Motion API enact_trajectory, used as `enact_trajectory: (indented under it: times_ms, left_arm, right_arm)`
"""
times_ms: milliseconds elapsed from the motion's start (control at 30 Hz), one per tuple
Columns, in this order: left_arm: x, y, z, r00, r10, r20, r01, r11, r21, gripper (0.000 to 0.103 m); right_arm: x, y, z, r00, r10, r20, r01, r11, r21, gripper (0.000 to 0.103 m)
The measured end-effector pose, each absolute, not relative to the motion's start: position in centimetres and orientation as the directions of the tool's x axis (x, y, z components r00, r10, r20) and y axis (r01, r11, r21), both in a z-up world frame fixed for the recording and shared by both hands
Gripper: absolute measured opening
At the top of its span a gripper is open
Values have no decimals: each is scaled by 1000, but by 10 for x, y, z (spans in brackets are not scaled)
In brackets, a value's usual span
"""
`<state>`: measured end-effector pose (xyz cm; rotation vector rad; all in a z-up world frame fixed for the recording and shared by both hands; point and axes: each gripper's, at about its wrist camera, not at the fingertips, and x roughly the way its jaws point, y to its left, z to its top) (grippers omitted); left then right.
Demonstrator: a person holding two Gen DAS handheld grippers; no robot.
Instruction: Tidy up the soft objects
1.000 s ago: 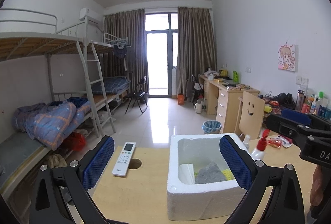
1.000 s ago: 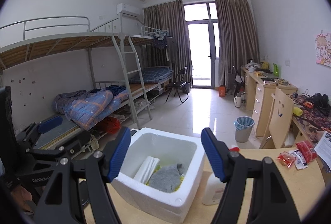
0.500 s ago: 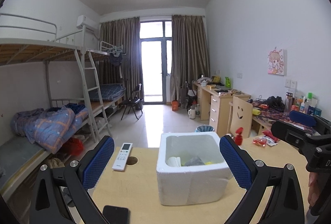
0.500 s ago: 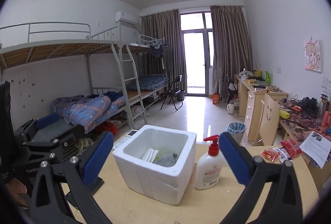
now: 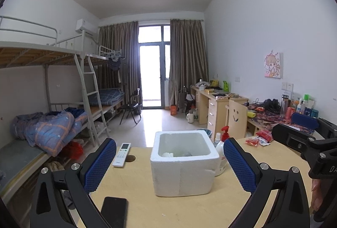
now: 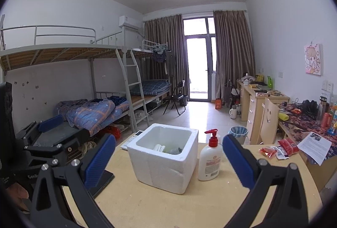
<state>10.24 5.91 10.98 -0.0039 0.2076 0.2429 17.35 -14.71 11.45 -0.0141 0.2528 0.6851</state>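
The foam box [image 5: 182,161] stands open-topped near the middle of the tabletop [image 5: 189,207], and the soft things, a white folded piece [image 6: 159,147] and a grey cloth [image 6: 175,150], lie low inside it, so the sorting looks largely done. Both grippers hang level in front of the box, clear of it. The left gripper [image 5: 169,161] has its jaws wide with nothing between them. The right gripper [image 6: 168,161] has jaws that have just been opening and now stand wide and empty too. A soap bottle [image 6: 209,161] stands just beside the box at 3 o'clock; a remote [image 5: 121,154] lies at 10 o'clock and a phone [image 5: 114,211] at 7 o'clock, hard items likely left out on purpose.
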Motion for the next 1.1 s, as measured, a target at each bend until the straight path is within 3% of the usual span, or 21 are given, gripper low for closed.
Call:
enact_trajectory:
  times_ms: [567, 1100]
  left_arm:
    - [55, 35, 98, 964, 221, -149, -223, 975, 0, 102]
    - [15, 2, 45, 965, 228, -125, -230, 973, 6, 102]
  right_arm:
    - [140, -170, 95, 758, 620, -203, -618, 782, 82, 103]
    - [86, -206, 42, 794, 581, -177, -583, 811, 43, 103]
